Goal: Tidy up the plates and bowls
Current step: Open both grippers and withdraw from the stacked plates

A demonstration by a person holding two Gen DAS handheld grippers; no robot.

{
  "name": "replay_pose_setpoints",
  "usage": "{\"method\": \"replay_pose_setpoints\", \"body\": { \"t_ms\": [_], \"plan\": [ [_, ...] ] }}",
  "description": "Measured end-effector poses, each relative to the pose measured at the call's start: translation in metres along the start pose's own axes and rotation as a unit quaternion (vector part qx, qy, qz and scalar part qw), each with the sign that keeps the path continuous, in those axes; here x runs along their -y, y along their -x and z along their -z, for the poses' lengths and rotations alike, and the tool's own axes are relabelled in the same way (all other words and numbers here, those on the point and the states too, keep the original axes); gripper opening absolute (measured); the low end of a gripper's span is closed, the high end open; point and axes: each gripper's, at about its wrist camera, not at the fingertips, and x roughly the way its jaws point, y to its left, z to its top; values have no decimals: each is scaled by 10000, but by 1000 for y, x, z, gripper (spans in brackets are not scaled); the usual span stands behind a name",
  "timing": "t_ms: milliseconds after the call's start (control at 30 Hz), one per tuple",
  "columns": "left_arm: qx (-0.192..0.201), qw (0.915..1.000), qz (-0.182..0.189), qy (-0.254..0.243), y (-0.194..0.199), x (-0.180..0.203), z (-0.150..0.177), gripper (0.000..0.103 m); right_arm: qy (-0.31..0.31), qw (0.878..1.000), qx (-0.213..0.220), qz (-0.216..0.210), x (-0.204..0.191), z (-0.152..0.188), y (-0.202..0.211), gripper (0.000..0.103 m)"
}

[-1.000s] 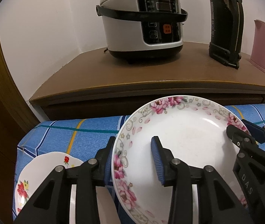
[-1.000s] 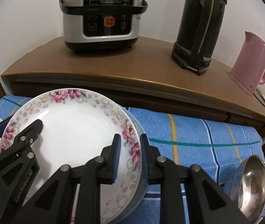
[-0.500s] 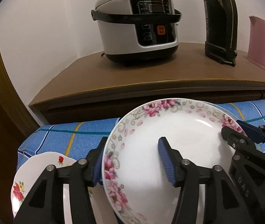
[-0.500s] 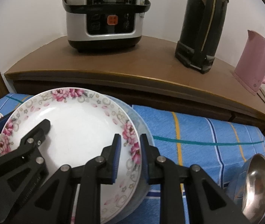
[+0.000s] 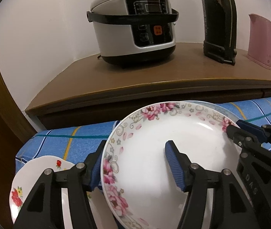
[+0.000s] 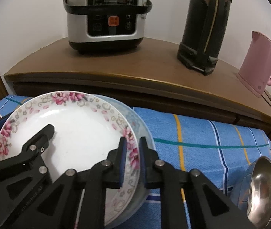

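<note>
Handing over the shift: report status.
Left hand-held gripper just opened, straddling the pink-flowered white plate's rim. Right hand-held gripper clamps it. Nothing blocking.

A blue checked cloth with yellow, teal and dark blue stripes covers the low desk in front. On it, toward the left, sits a pale blue plate with a pink-flowered plate lying in it. At the far left edge rests a white plate with red flowers, and at the right edge a shiny steel bowl. Behind the cloth runs a brown wooden cabinet top, set higher. On it stand a white and black rice cooker at the left, a tall black flask in the middle, and a pink kettle at the right, each well apart.
</note>
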Motion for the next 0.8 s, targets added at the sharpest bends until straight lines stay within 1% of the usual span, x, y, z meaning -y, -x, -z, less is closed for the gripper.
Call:
{"method": "replay_pose_setpoints", "body": {
  "t_ms": [67, 133, 267, 300, 333, 367, 400, 433, 500, 800],
  "plan": [
    [-8, 10000, 12, 6, -1, 0, 0, 63, -40, 10000, 6, -22, 2, 0, 1, 12],
    [-70, 9999, 66, -40, -3, 3, 0, 63, -178, 9998, 50, -102, 6, 0, 3, 17],
    [-283, 9982, 521, 129, -11, 0, 1, 65, -480, 9981, 243, -306, 15, 2, 13, 27],
    [-306, 9977, 588, 154, -11, 0, 1, 65, -479, 9981, 284, -256, 15, 4, 17, 31],
    [-329, 9979, 536, 140, -12, 1, 1, 65, -462, 9982, 330, -214, 15, 5, 20, 34],
    [-350, 9982, 478, 97, -13, 3, 1, 66, -493, 9976, 421, -246, 15, 6, 25, 42],
    [-345, 9983, 456, 53, -12, 5, 1, 66, -555, 9965, 541, -316, 17, 8, 30, 52],
    [-336, 9985, 436, 11, -12, 6, 2, 66, -567, 9960, 609, -311, 16, 10, 33, 55],
    [-284, 9991, 323, -56, -10, 9, 2, 66, -518, 9961, 688, -200, 14, 11, 34, 57],
    [-141, 9995, 278, 21, -3, 2, 2, 66, -553, 9968, 563, -130, 16, 23, 24, 58]
  ]
}}
